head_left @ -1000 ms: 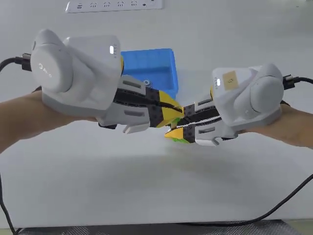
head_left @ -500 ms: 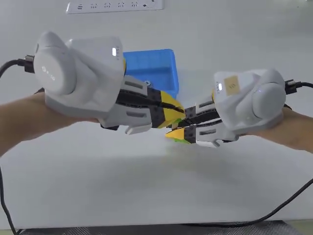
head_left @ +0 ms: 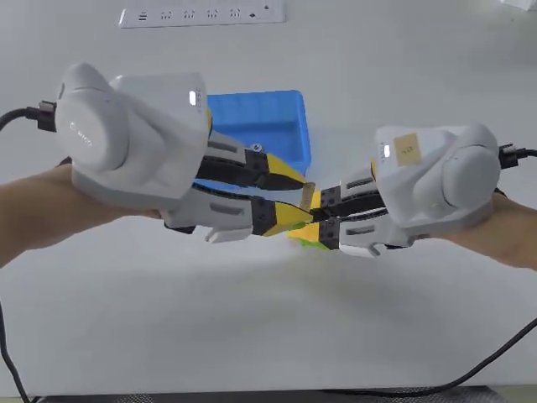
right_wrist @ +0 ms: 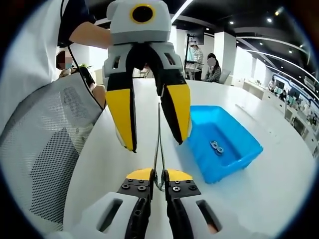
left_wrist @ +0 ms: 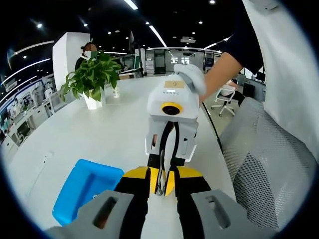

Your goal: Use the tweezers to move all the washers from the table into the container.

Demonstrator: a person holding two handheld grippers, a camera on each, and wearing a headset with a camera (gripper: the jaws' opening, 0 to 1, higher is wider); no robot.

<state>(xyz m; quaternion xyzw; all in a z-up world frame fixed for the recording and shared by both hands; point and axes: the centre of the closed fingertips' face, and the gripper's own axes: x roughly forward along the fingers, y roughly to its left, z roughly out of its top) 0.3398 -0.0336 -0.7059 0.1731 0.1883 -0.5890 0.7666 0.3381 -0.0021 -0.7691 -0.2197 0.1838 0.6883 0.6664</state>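
Since a second ago the left gripper point(right_wrist: 157, 143) has parted its jaws, which were together then; they now stand wide open on either side of the tweezers point(right_wrist: 159, 124), apparently not touching them. The right gripper point(right_wrist: 159, 175) is closed on the tweezers' near end, so it alone carries them, their length running straight out ahead of it between the left gripper's jaws. The blue container point(right_wrist: 219, 169) sits on the bench point(right_wrist: 279, 199) ahead and to the right of the right gripper, two washers point(right_wrist: 217, 146) inside. This looks like settling the tool in the right gripper. Next, the left gripper should back away without brushing the tweezers, then a remaining washer must be found.
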